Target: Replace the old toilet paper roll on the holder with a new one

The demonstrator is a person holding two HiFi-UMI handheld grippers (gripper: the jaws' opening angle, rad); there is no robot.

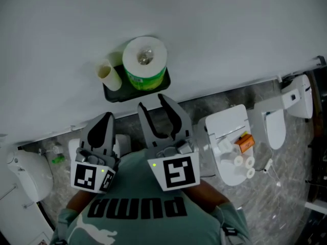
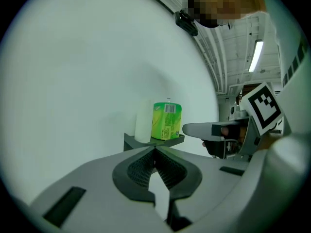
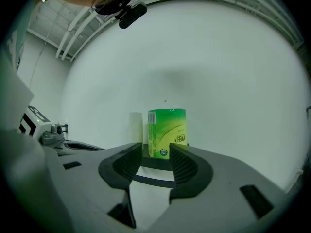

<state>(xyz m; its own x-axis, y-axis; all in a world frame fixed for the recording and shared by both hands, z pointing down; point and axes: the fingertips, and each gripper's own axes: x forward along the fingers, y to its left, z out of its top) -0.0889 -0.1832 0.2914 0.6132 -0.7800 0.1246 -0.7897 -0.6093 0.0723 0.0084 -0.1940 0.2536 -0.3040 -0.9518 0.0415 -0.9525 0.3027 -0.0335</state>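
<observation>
Two things stand on the small dark shelf point(image 1: 134, 94) fixed to the white wall point(image 1: 204, 24): a fresh toilet paper roll point(image 1: 145, 60) in its green wrapper, upright, and a bare cream cardboard core point(image 1: 109, 75) just to its left. From my right gripper view a thin sliver of wall seems to show between the core point(image 3: 135, 127) and the roll point(image 3: 166, 132), though I can't say for certain that they stand apart.

I hold my right gripper point(image 1: 152, 102) out level toward the shelf. Its jaws stand partly apart, with nothing between the pads. In that gripper's own view, the right gripper point(image 3: 156, 152) frames the lower part of the green roll in the gap, with the front edge of the shelf point(image 3: 155, 162) showing beneath it. The roll sits beyond the fingertips, not inside them.

My left gripper point(image 1: 104, 119) is lower and to the left in the head view, further back from the wall. Its jaws are closed tip to tip on nothing, as the left gripper point(image 2: 155, 150) shows plainly in its own view. Past those tips the shelf point(image 2: 146, 142) appears with the core point(image 2: 143, 125) at the left and the wrapped roll point(image 2: 166, 120) at the right.

Below the wall, on the grey floor, a white toilet point(image 1: 232, 142) sits to my right.
</observation>
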